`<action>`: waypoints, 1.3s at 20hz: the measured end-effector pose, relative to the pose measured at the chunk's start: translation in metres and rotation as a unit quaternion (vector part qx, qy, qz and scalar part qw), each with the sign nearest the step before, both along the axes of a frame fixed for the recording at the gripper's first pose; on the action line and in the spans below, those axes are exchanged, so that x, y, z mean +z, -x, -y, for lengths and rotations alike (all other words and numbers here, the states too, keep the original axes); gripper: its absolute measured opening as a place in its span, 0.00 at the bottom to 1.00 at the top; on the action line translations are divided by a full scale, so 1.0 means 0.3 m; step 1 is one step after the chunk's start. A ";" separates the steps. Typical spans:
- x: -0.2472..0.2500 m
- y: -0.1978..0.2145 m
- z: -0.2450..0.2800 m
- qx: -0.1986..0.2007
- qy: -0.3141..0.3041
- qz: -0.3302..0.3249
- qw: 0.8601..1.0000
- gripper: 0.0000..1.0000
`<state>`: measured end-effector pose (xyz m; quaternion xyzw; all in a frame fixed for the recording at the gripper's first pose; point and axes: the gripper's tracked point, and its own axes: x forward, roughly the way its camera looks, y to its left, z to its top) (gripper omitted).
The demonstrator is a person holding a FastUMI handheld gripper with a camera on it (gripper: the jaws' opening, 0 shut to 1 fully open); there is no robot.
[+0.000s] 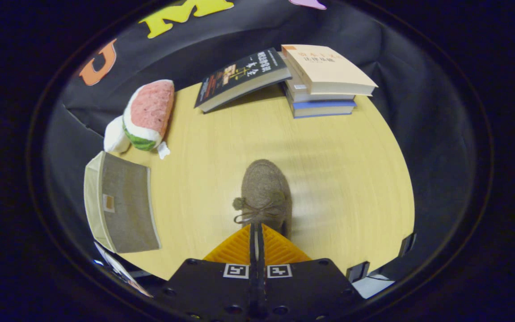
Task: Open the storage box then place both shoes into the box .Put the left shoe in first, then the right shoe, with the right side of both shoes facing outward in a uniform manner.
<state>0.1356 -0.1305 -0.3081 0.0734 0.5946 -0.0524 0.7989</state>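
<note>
A brown felt shoe (pixel 264 188) with a small bow and pom-pom points away from me, just ahead of the fingers. My gripper (pixel 256 230) is shut on the shoe's rear edge, with only a thin slit between the fingers. The shoe seems to hang slightly above the wooden table (pixel 342 179), casting a shadow to its right. The storage box (pixel 123 205), grey fabric with beige sides and a small tab, stands to the left of the fingers with its lid down.
A watermelon-slice plush (pixel 148 114) lies beyond the box. At the far side of the table, a dark book (pixel 239 76) leans against a stack of books (pixel 324 80). Black cloth surrounds the table.
</note>
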 end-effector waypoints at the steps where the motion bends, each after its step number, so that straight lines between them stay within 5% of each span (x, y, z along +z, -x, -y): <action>1: -0.022 0.004 0.032 -0.006 0.014 -0.007 1.000 0.00; 4: -0.080 -0.004 0.068 -0.016 0.025 -0.017 0.999 0.04; 7: -0.125 -0.004 0.066 -0.010 0.022 -0.031 0.999 0.20; 15: -0.253 0.006 0.094 -0.005 0.034 -0.066 0.997 0.23; 17: -0.279 0.000 0.096 -0.002 0.031 -0.063 0.998 0.14; 18: -0.267 0.005 0.092 -0.008 0.026 -0.064 0.998 0.01; 26: -0.027 0.040 -0.045 -0.051 -0.112 -0.027 0.992 0.00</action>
